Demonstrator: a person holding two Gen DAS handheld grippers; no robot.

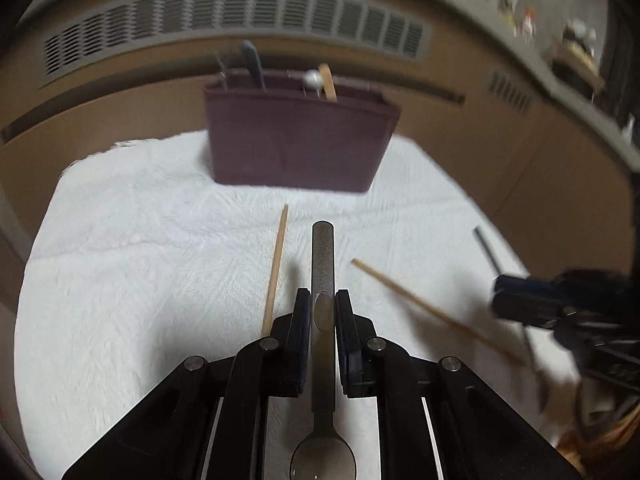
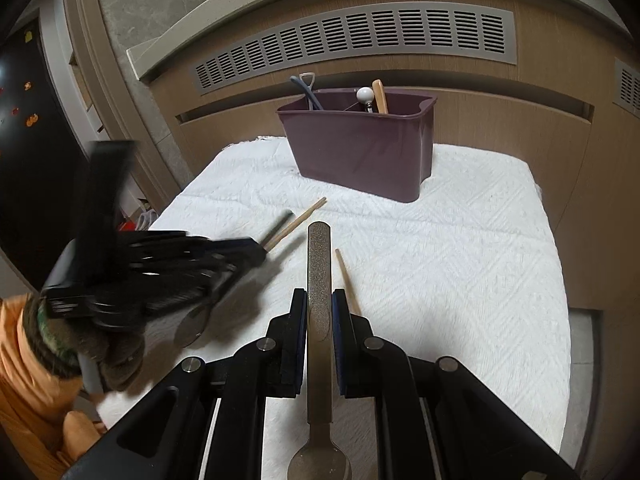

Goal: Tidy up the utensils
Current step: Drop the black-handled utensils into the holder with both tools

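Observation:
My left gripper (image 1: 322,300) is shut on the handle of a metal spoon (image 1: 322,252); the handle points forward and the bowl lies back towards the camera. My right gripper (image 2: 320,300) is shut the same way on a second metal spoon (image 2: 319,256). Both hover over a white towel (image 2: 460,260). Two wooden chopsticks (image 1: 276,268) (image 1: 420,304) lie loose on it, apart from each other. A purple caddy (image 2: 360,148) stands at the towel's far edge. The left gripper (image 2: 256,250) shows blurred at the left of the right wrist view.
In the caddy stand a blue-handled utensil (image 2: 306,90), a white-knobbed one (image 2: 365,94) and a wooden handle (image 2: 380,96). Behind it runs a brown panel with a vent grille (image 2: 360,44). An orange sleeve (image 2: 24,392) and a gloved hand are at the lower left.

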